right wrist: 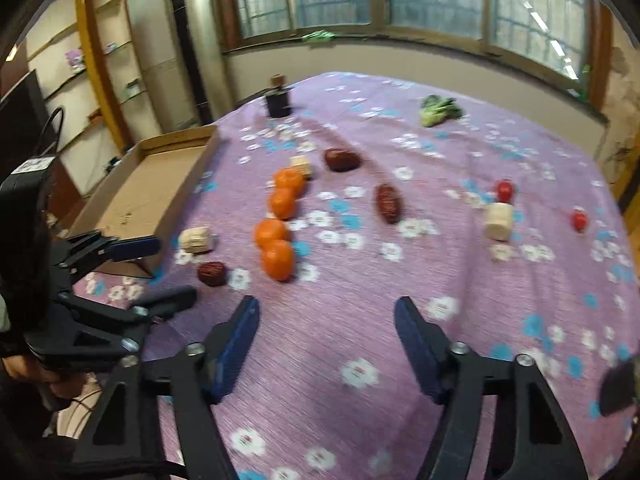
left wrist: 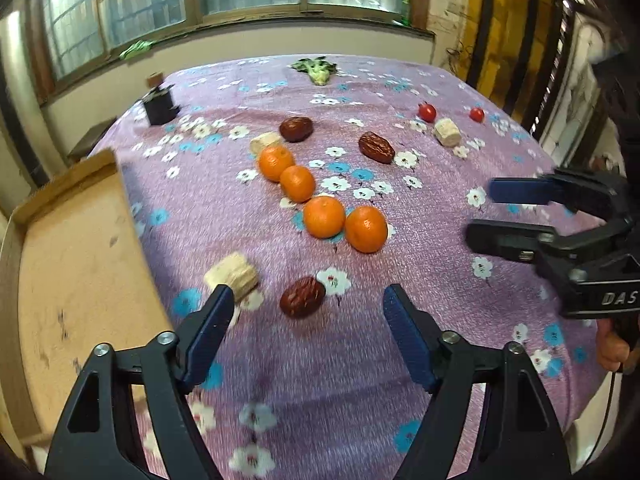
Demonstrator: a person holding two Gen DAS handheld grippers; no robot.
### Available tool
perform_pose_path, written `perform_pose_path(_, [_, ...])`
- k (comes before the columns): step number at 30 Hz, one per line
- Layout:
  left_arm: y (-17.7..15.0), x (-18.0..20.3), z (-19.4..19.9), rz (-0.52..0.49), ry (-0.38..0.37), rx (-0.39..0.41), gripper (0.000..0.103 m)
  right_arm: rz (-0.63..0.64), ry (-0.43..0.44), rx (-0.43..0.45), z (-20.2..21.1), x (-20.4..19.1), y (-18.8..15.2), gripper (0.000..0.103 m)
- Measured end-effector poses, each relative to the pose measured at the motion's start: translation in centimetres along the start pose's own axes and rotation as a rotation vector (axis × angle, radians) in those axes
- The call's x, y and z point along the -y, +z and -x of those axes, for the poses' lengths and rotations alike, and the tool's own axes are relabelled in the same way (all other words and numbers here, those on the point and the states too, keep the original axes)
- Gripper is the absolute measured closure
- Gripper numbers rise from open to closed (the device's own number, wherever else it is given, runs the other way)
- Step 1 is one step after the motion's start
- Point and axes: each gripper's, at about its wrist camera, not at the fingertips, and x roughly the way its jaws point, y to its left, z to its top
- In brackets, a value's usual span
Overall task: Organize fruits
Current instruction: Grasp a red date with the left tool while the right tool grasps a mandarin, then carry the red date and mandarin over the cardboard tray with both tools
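Several oranges point(left wrist: 324, 216) point(right wrist: 276, 258) lie in a row on the purple flowered cloth. Three dark red dates lie around them; the nearest date point(left wrist: 302, 297) point(right wrist: 212, 273) sits just ahead of my left gripper point(left wrist: 308, 296), which is open and empty above the cloth. Two cherry tomatoes point(left wrist: 427, 112) point(right wrist: 505, 190) and beige cut chunks point(left wrist: 231, 276) point(right wrist: 499, 221) are scattered about. My right gripper point(right wrist: 326, 308) is open and empty over bare cloth; it also shows at the right of the left wrist view point(left wrist: 480, 212). An open cardboard box point(left wrist: 72, 264) point(right wrist: 152, 184) stands at the table's left edge.
A leafy green vegetable point(left wrist: 316, 70) point(right wrist: 438, 110) lies at the far side. A small black jar with a cork point(left wrist: 160, 102) point(right wrist: 279, 98) stands far left. Windows and a wall lie beyond the table. Shelves stand to the side.
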Motion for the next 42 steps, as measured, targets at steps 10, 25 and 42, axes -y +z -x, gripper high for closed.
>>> perform_pose_path(10, [0.2,-1.0,-4.0,-0.028,-0.052,-0.081,0.076,0.019,0.070,-0.069,-5.6,-1.1,2.7,0.057])
perform_pose_path(25, [-0.4,-1.2,-1.9,-0.017,-0.085,-0.041,0.079,0.014,0.071,-0.088,-6.6,-1.6,1.8,0.075])
perform_pose_path(42, [-0.4,-3.5,3.1,0.066,-0.011,0.051,0.079,-0.041,0.154,-0.003,-1.8,-3.0,1.2,0.075])
